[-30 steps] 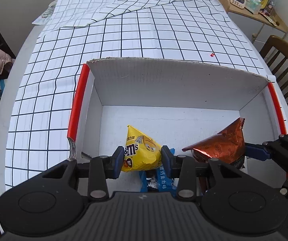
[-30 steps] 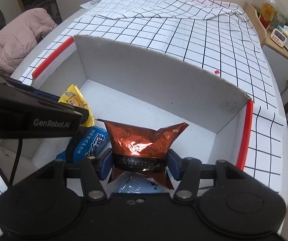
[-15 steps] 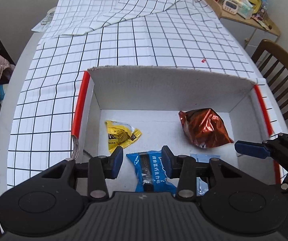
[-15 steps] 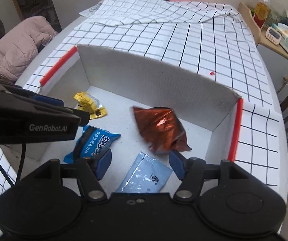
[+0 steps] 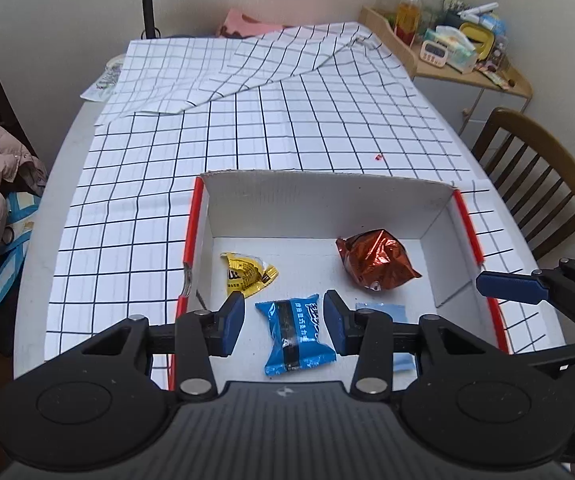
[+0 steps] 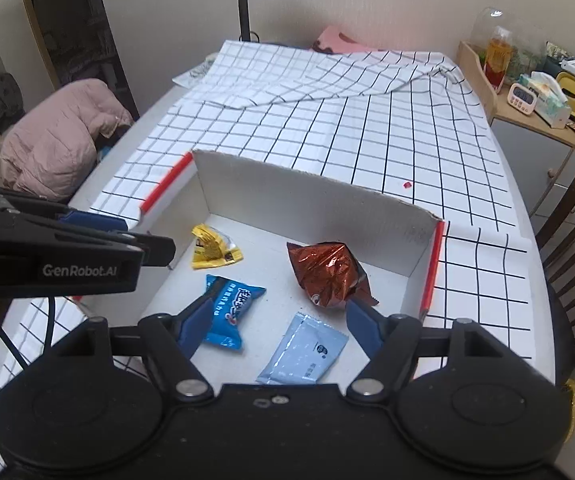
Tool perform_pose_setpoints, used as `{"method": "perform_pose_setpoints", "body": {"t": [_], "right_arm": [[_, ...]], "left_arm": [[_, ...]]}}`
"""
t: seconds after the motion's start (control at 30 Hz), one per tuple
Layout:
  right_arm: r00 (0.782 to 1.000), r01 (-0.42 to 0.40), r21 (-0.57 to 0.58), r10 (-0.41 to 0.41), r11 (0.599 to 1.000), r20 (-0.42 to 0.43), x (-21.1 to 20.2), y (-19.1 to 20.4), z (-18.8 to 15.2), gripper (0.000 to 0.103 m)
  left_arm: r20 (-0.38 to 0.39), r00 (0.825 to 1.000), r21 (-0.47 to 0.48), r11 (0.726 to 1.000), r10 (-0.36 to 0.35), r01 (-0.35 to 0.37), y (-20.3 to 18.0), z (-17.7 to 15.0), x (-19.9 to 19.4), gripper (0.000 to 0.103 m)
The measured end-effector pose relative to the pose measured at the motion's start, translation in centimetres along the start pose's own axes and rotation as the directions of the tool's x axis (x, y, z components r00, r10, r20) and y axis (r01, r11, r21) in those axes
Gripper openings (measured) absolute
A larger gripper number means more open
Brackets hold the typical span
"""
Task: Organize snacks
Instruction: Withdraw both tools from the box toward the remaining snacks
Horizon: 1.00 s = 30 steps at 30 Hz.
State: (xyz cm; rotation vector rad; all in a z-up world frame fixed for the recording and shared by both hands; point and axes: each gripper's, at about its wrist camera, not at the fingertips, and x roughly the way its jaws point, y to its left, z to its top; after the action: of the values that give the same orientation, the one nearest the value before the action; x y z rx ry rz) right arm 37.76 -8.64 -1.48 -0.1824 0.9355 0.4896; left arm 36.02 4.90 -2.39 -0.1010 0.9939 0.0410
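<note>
A white cardboard box [image 5: 327,204] [image 6: 307,200] with red edges sits on the checked tablecloth. Inside lie a yellow M&M's bag [image 5: 247,274] [image 6: 212,249], a copper foil snack bag [image 5: 373,260] [image 6: 327,276], a blue wrapped snack [image 5: 295,330] [image 6: 229,306] and a pale blue sachet [image 6: 305,350] [image 5: 383,312]. My left gripper [image 5: 283,320] is open and empty above the box's near side, over the blue snack. My right gripper [image 6: 279,328] is open and empty above the box's near right part; it also shows at the right of the left wrist view.
A wooden chair [image 5: 539,184] stands right of the table. A shelf with a jar, a timer and tissues [image 5: 447,44] is at the back right. A lamp stem [image 5: 149,0] rises at the table's far end. A pink jacket [image 6: 59,136] lies at the left.
Both grippers opened and dropped their bags: the yellow bag and the copper bag now lie on the box floor. Both grippers have risen and pulled back from the box.
</note>
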Motion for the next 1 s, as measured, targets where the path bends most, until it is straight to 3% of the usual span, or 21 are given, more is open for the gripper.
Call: {"method": "perform_pose_setpoints", "body": {"t": [0.3, 0.4, 0.7, 0.77, 0.9, 1.0], "right_arm": [[0.997, -0.027, 0.01, 0.027, 1.0, 0.068, -4.1, 1.3, -1.1, 0.081], [0.995, -0.043, 0.0, 0.043, 0.999, 0.094, -5.5, 1.8, -1.8, 0.084], [0.988, -0.071, -0.024, 0.074, 0.997, 0.137, -8.2, 3.2, -4.4, 0.086], [0.986, -0.076, -0.033, 0.08, 0.997, 0.144, -8.6, 3.6, -5.2, 0.093], [0.982, -0.09, -0.049, 0.097, 0.995, 0.163, -9.6, 4.4, -6.6, 0.096], [0.98, -0.104, -0.05, 0.111, 0.993, 0.168, -10.0, 4.9, -7.6, 0.096]], "left_arm": [[0.055, 0.998, 0.001, 1.0, -0.013, 0.013, 0.6, -1.9, -4.2, 0.043], [0.078, 0.997, 0.002, 1.0, -0.015, 0.014, 0.9, -2.8, -5.5, 0.05], [0.103, 0.994, -0.003, 0.999, -0.041, 0.041, 1.9, -6.0, -8.2, 0.05], [0.11, 0.993, 0.003, 0.999, -0.043, 0.043, 2.0, -6.9, -8.8, 0.051], [0.13, 0.991, 0.005, 0.999, -0.037, 0.037, 2.3, -8.7, -9.8, 0.065], [0.142, 0.989, 0.007, 0.999, -0.042, 0.041, 2.5, -10.0, -10.5, 0.065]]}}
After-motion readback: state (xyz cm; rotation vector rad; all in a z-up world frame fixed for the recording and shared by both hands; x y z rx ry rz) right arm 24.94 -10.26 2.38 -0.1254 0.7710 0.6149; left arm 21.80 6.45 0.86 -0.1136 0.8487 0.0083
